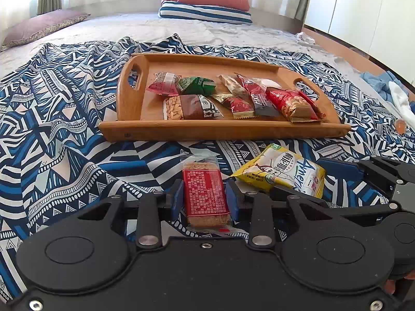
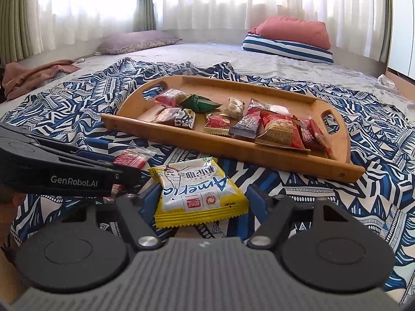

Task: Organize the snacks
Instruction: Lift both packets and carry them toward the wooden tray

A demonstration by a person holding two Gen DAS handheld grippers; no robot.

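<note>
My left claw (image 1: pixel 203 197) is clamped on the red bar (image 1: pixel 205 194); its long axis runs straight ahead, between the pads. My right claw (image 2: pixel 201 197) stands apart around the yellow pack (image 2: pixel 199 190); I cannot tell whether the pads touch it yet. Both snacks lie on the blanket (image 1: pixel 64 134). The tray (image 1: pixel 223 129) with other snacks is ahead of both claws, a little nearer to the left one, I judge.

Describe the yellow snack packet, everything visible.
The yellow snack packet is a glossy, puffy pouch with crimped zigzag seams, a white panel with a cartoon figure, blue lettering and a red stamp. It lies flat on the patterned bedspread, just in front of the wooden tray, between the right gripper pads, beside the red bar.
</note>
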